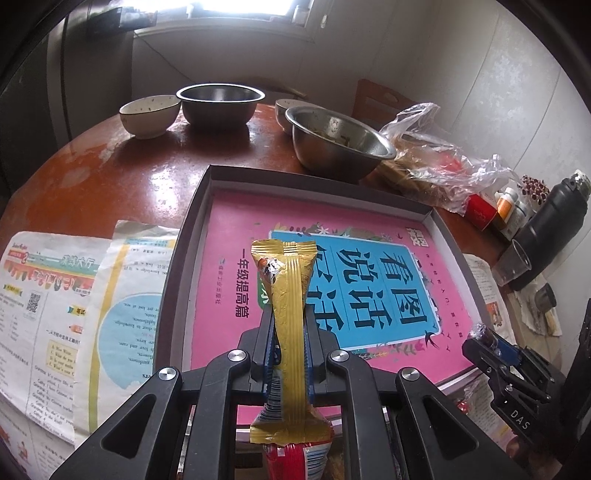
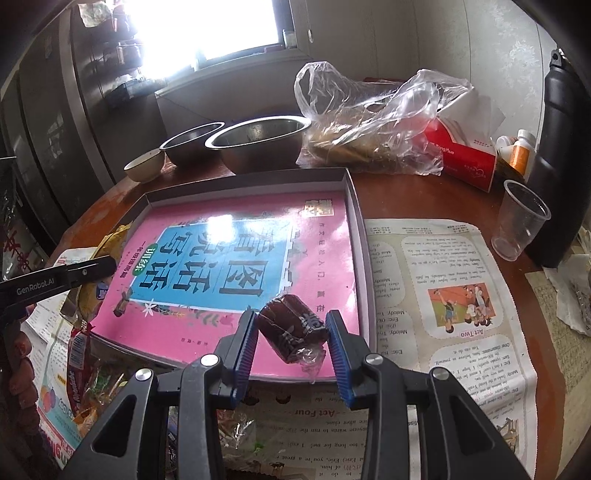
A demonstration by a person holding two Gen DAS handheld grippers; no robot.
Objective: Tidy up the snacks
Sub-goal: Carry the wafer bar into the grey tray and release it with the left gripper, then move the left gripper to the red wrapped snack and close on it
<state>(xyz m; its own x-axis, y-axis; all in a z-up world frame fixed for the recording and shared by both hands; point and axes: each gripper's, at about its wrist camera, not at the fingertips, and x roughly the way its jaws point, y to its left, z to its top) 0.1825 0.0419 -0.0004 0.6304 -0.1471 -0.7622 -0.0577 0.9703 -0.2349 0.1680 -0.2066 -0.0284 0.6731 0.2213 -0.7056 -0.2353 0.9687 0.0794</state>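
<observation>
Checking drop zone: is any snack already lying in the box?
No: in the left wrist view the box holds only the pink book, with no loose snack on it.

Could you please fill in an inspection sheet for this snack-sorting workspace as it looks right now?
Surface: round reddish table, worn, partly covered by printed paper sheets.
Job's things: shallow box lined with a pink book; gold snack packet; dark wrapped candy; more snacks at the near edge.
Clutter: steel bowls, ceramic bowl, plastic bag, tissue box, clear cup, black flask.
Grippers: left gripper shut on the gold packet; right gripper shut on the candy.
Cables: nothing seen.
Surroundings: bright window, pale walls.
</observation>
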